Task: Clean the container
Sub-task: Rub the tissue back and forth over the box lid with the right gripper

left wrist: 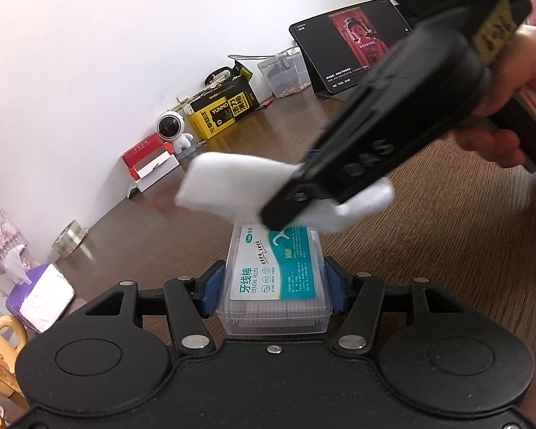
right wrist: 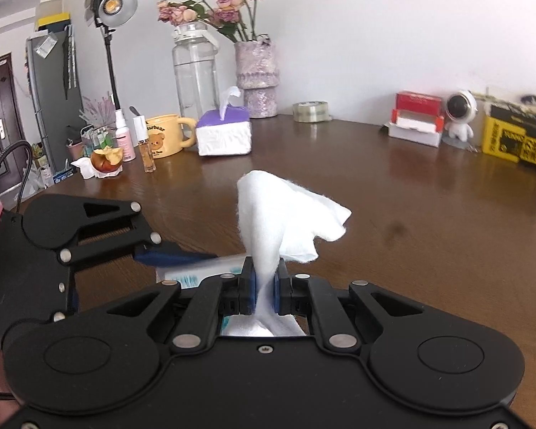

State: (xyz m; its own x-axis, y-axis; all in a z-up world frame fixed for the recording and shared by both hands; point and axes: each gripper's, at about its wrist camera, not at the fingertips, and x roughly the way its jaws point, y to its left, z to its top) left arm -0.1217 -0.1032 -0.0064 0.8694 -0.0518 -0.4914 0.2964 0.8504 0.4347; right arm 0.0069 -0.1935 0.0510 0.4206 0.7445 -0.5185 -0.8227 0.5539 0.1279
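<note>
Clamping floss box [left wrist: 275, 282] at lower centre, left gripper [left wrist: 273, 280]; right gripper [right wrist: 264, 287], pinching white cloth [right wrist: 286, 214] just above.

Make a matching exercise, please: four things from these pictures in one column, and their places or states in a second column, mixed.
Things:
1. dental floss box
2. white wipe
3. tape roll
4. apple

States:
A. partly eaten, lying on a tissue
B. clamped between the left tongs
C. on the table near the wall
D. pinched in the right tongs

Pairs: 1-B, 2-D, 3-C, 4-A
</note>
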